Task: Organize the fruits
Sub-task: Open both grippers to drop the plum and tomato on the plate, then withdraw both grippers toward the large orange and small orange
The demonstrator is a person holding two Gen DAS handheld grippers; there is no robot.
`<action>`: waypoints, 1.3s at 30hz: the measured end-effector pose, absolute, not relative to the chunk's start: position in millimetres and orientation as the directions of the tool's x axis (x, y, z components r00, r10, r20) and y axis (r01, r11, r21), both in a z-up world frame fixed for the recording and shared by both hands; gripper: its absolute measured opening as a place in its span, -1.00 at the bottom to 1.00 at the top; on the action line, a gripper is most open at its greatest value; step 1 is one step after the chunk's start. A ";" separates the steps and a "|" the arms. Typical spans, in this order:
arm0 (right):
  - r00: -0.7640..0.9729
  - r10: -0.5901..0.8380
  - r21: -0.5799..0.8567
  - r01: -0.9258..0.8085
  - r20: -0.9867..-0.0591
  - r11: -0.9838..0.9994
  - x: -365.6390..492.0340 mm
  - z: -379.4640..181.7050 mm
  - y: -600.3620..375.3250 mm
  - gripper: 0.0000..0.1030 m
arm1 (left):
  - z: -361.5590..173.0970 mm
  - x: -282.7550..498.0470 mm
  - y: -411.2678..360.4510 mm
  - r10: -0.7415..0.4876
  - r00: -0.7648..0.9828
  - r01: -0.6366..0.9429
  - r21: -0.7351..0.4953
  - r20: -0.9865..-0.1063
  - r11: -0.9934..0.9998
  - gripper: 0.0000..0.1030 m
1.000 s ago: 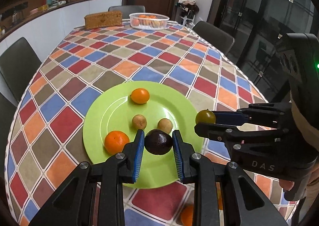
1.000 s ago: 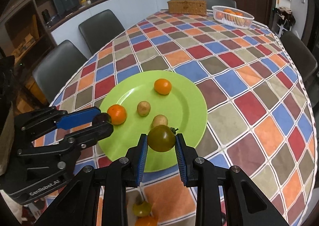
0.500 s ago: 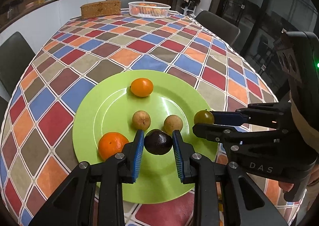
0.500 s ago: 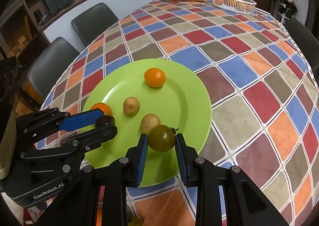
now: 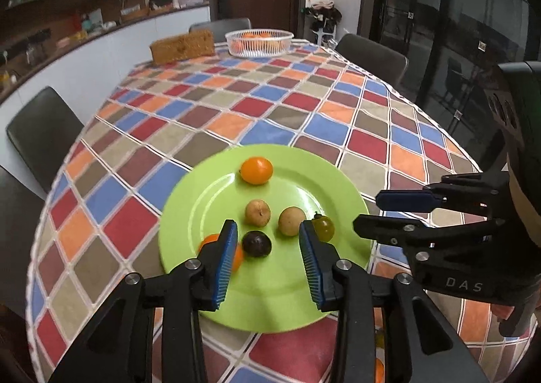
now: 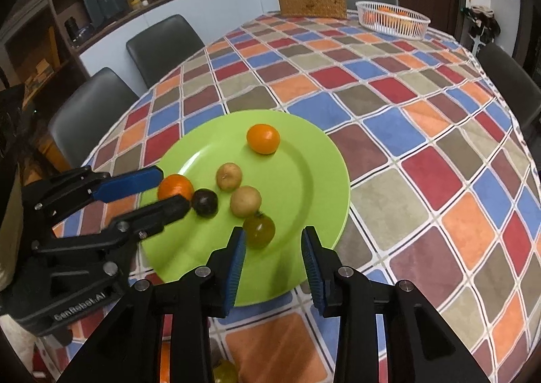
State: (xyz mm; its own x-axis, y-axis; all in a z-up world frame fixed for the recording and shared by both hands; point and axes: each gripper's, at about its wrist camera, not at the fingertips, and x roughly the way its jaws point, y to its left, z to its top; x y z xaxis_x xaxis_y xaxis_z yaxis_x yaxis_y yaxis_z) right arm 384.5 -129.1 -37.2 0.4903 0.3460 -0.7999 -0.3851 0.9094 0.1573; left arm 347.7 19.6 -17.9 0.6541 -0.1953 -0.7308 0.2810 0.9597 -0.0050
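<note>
Both grippers point steeply down over a green plate (image 5: 189, 213) on the table (image 5: 270, 102), which carries a checked cloth. The left gripper (image 5: 267, 261) has its jaws opening; the dark fruit (image 5: 257, 243) lies on the plate between the blue pads (image 5: 226, 264) and neither pad touches it. The right gripper (image 6: 273, 264) likewise has its jaws opening; the olive-green tomato (image 6: 259, 230) rests on the plate just ahead of its left pad and clear of both. In the left wrist view the right gripper enters from the right edge, level with the plate's rim. 6 fruits lie on the plate: the dark fruit, the tomato, 2 tan round fruits (image 6: 229, 176) set side by side, a small orange (image 6: 263, 138) toward the far rim, and another orange (image 6: 175, 186) partly hidden behind the left gripper's finger in both views. More fruit on the cloth at the near edge is cut off by the gripper bodies and cannot be identified. A white basket (image 6: 392, 23) and a wicker box (image 6: 312, 5) stand at the far end, well apart from the plate.
</note>
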 end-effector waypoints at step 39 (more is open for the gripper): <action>0.601 0.349 0.065 -0.442 -0.719 0.895 216.8 -6.6 -150.8 -0.32 | 1.2 183.2 -12.5 -0.268 0.692 0.472 0.139 -0.671 0.871 0.12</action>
